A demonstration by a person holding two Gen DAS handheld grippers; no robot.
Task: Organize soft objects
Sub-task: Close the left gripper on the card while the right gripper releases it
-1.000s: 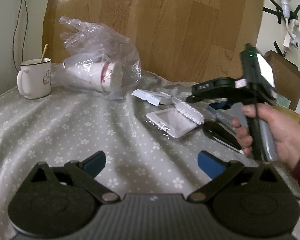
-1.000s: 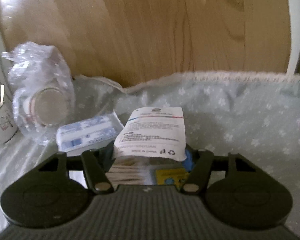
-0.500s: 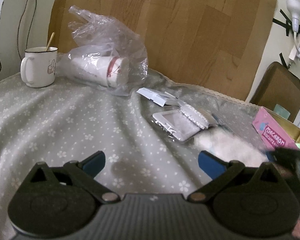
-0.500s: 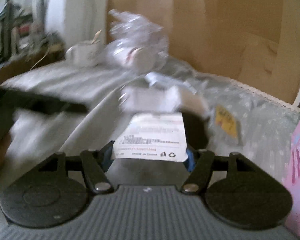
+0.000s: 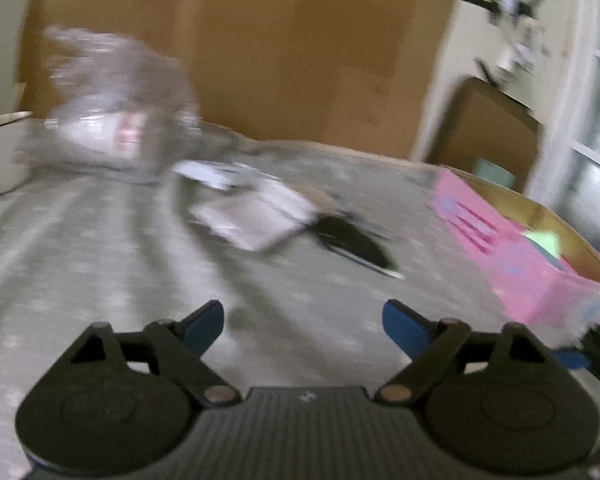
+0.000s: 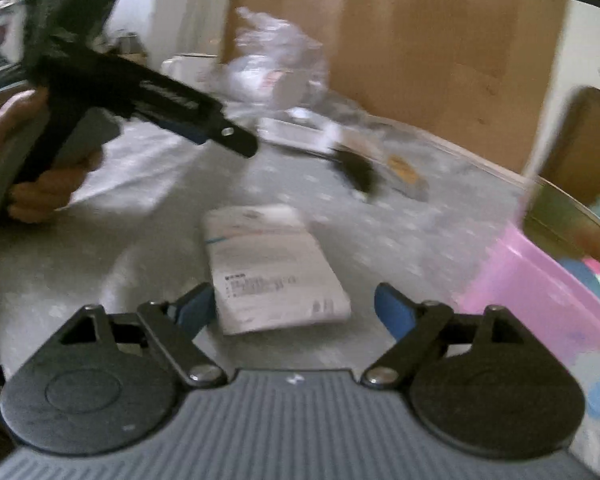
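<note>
1. White soft packet (image 6: 276, 268): flat, printed label up, lying on the grey floral cloth (image 6: 400, 232) just beyond the right gripper (image 6: 294, 306), between its spread fingertips but free of both.
2. Right gripper: jaws wide apart, holding nothing.
3. Left gripper (image 5: 302, 322): jaws wide apart, empty, above bare cloth; seen from the right wrist view at the far left, held in the left hand (image 6: 40, 184).
4. Pink box (image 5: 512, 248): right side, near edge of the cloth, lid off, coloured contents blurred.
5. Black object (image 5: 352, 244): centre, beside a flat white packet (image 5: 256, 216); detail blurred.
6. Clear plastic bag (image 5: 112, 120): far left, a cup inside, next to a white mug (image 5: 0, 152).
</note>
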